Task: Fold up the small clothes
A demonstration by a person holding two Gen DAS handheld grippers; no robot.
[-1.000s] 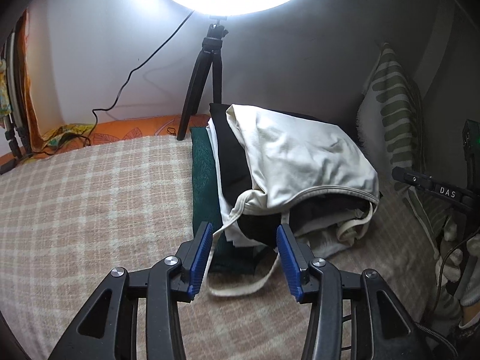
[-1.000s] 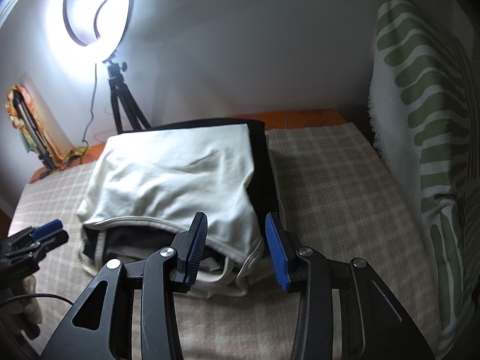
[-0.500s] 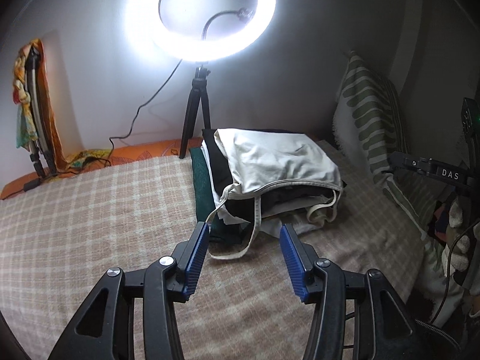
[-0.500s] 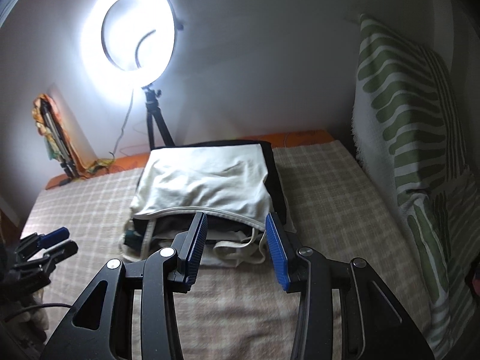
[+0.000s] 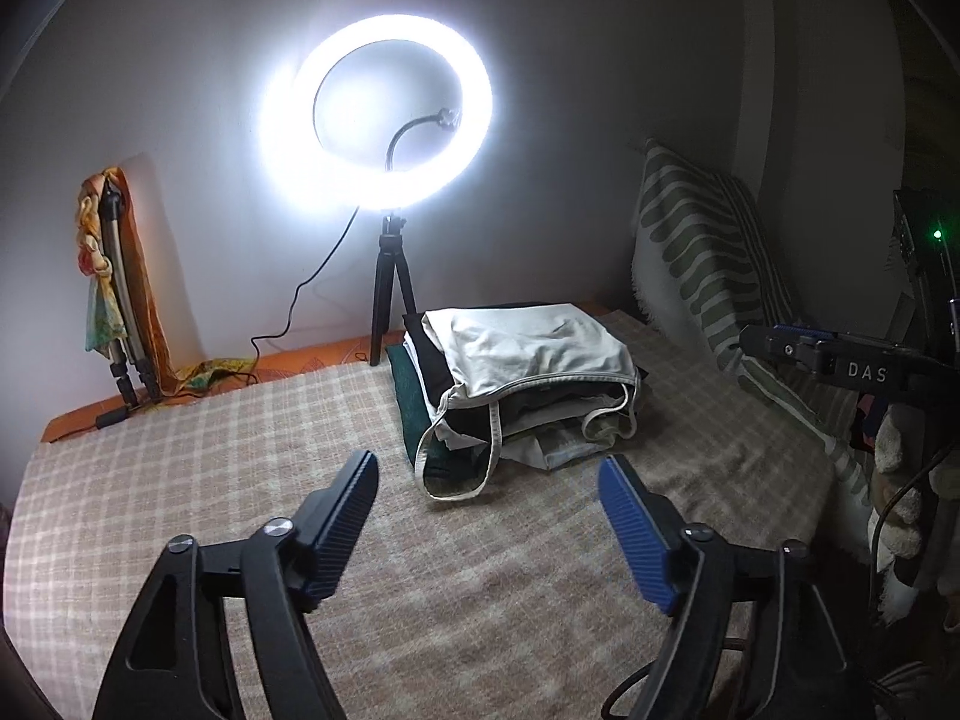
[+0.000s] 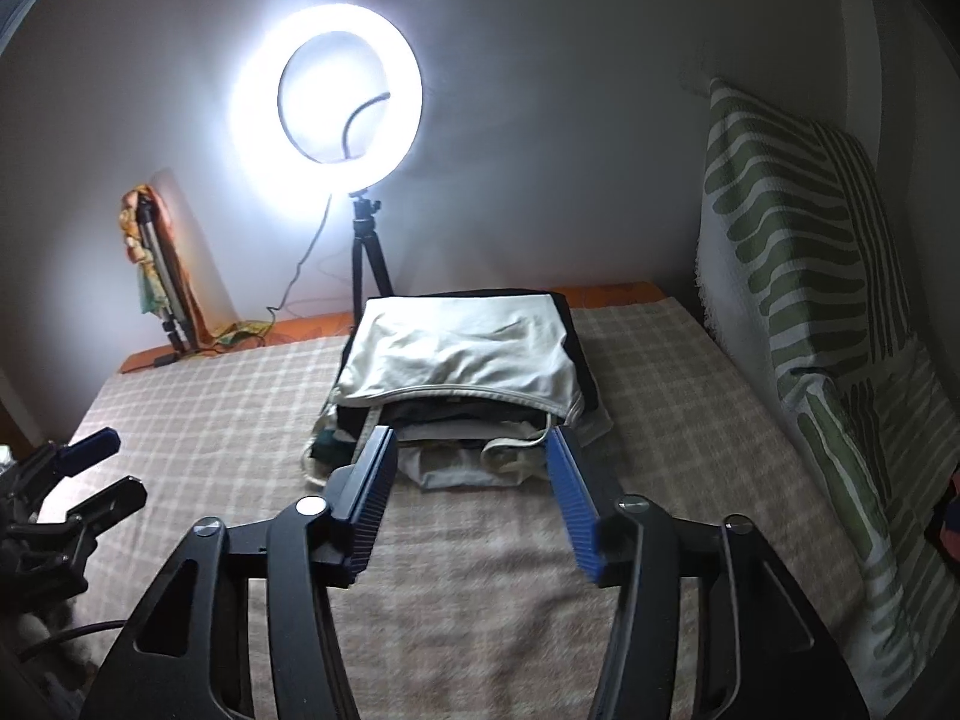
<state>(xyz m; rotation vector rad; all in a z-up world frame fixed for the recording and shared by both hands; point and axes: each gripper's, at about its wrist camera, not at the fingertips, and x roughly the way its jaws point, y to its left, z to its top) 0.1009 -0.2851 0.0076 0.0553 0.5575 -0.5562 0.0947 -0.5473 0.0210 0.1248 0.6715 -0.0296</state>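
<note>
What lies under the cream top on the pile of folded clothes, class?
Under the cream top lie folded black, white and dark green garments, seen only as edges along the pile's sides. How many there are, and what each is, stays covered.

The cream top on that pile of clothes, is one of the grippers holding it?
No: the cream top lies on the pile, while the left gripper and right gripper are open and hold nothing.

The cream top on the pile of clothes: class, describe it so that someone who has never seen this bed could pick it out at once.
Start at the bright ring light on its tripod by the wall; just in front of it, on the checked blanket, sits a pile of clothes. The cream top is the uppermost piece. Unlike the dark green and black pieces beneath, it is pale, and a thin strap loop hangs from it onto the blanket.
</note>
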